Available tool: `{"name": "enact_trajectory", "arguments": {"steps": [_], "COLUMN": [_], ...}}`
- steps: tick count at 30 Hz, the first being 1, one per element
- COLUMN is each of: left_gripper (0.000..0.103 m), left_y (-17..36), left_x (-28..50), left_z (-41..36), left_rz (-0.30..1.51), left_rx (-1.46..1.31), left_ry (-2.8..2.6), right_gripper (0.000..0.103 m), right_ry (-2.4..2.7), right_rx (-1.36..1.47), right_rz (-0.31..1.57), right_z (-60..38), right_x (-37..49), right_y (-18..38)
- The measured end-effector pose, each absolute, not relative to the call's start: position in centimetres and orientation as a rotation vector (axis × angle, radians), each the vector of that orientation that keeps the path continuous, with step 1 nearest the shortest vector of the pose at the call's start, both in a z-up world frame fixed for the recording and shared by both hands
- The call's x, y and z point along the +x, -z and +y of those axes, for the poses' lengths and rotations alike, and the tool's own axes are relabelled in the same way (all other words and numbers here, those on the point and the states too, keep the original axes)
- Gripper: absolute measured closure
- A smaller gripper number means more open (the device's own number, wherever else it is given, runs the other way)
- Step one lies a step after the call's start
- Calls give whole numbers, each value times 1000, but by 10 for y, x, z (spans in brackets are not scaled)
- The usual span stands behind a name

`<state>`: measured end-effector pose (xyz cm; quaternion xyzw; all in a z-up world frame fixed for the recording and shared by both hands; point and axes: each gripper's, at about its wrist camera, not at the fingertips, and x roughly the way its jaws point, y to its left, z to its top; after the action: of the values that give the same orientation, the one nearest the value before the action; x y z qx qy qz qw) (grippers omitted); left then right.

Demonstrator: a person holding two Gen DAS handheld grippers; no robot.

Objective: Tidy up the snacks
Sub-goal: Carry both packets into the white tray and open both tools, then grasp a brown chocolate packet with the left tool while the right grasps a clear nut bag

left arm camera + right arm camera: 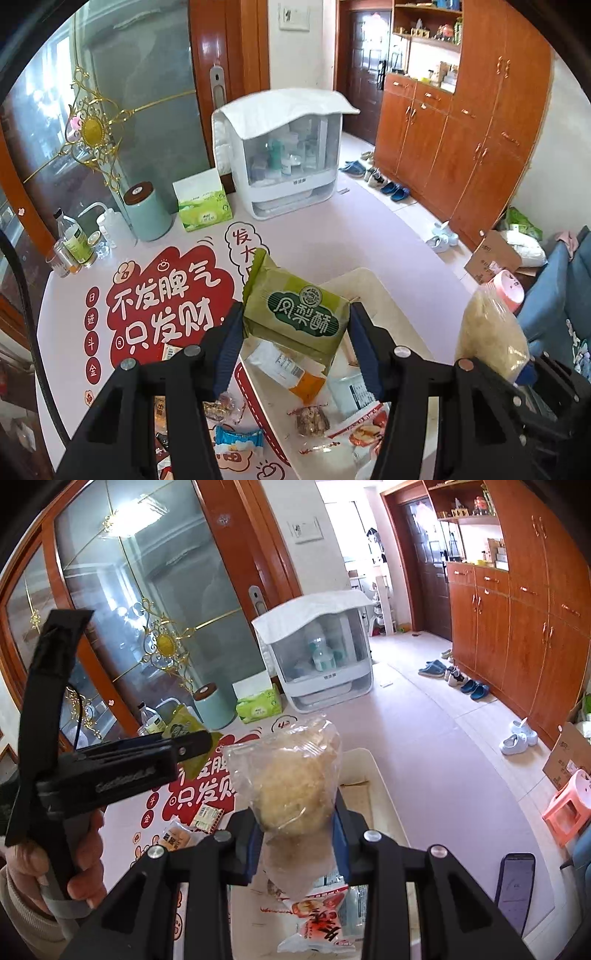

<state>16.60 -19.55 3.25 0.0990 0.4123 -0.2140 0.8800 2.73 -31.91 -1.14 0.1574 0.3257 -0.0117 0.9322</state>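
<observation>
My left gripper (295,325) is shut on a green pineapple-cake packet (299,314), held tilted above the white tray (373,280). My right gripper (297,830) is shut on the lower part of a clear bag with a pale round pastry (295,775), also above the tray (369,764). That bag (491,332) shows at the right edge of the left wrist view. In the tray lie an orange-and-white packet (284,369), a brown wrapped sweet (312,421) and a red-and-white packet (317,919). A hand (85,853) holds the left gripper's handle at the left of the right wrist view.
More wrapped snacks (236,439) lie on the red-printed table mat (166,306) left of the tray. At the table's far edge stand a white cabinet (284,158), a tissue box (203,206), a teal canister (146,214) and bottles (74,240). A phone (515,893) lies at right.
</observation>
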Motion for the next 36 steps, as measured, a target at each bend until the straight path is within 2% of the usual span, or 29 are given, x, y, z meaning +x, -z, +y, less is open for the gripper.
{"name": "enact_trajectory", "arguments": {"steps": [4, 5, 7, 9, 14, 36], "left_gripper": [45, 37, 16, 13, 12, 12], "left_y": [-13, -9, -1, 4, 11, 14], "left_x": [172, 172, 172, 171, 170, 138], "left_z": [-205, -205, -205, -203, -196, -128], "left_rz": [893, 897, 901, 899, 925, 951], "left_rx": [256, 267, 288, 291, 288, 206], "left_ry": [421, 416, 392, 379, 366, 302], "right_gripper": [68, 68, 64, 57, 51, 51], "right_ry": [32, 39, 48, 39, 18, 6], "right_rx": [326, 325, 316, 331, 353, 332], "right_rz": [716, 727, 758, 782, 784, 795], "right_z": [-325, -326, -326, -327, -328, -308], "right_x": [39, 41, 46, 48, 49, 32], "right_y": [26, 30, 38, 46, 53, 53]}}
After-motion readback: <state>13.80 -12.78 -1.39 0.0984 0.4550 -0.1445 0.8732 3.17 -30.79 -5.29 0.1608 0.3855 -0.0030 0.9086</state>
